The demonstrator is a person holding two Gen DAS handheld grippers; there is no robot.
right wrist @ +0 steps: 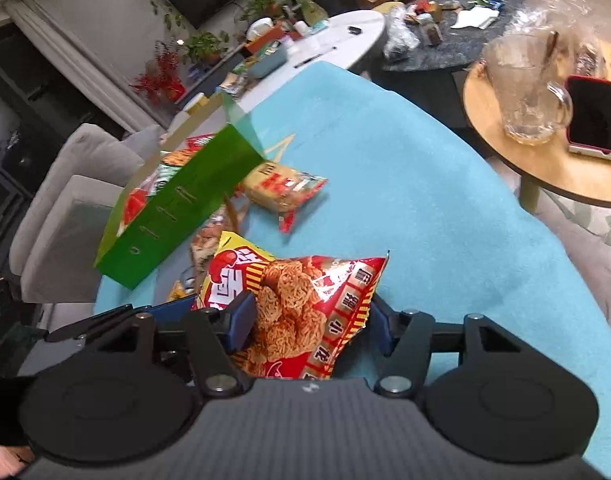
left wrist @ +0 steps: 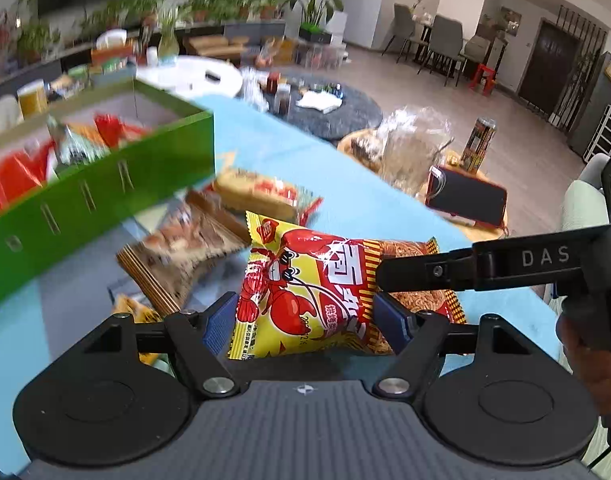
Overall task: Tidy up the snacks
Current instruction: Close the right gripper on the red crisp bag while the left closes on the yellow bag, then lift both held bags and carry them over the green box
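Both tongs pinch one crayfish snack bag (left wrist: pixel 305 288). The left gripper (left wrist: pixel 305 320) grasps one end, the right gripper (right wrist: pixel 305 320) the other. The bag hangs over the blue cloth (right wrist: pixel 425 200), the green box (left wrist: pixel 105 200) just beside the left tongs.

The crayfish packet (left wrist: pixel 301 292) at the frame's centre is showing glossy, crinkled plastic film, catching white glints. The worktop (right wrist: pixel 405 200) is wearing a matt, slightly fuzzy turquoise cloth. The green box (left wrist: pixel 105 200) at upper left is looking like smooth card with a faint sheen. The tongs (left wrist: pixel 305 316) are showing matt black plastic with ribbed blue pads (left wrist: pixel 219 322) and shiny metal pivots. At upper right, the mug (right wrist: pixel 525 88) is clear glass on a smooth wooden round table (right wrist: pixel 493 148).
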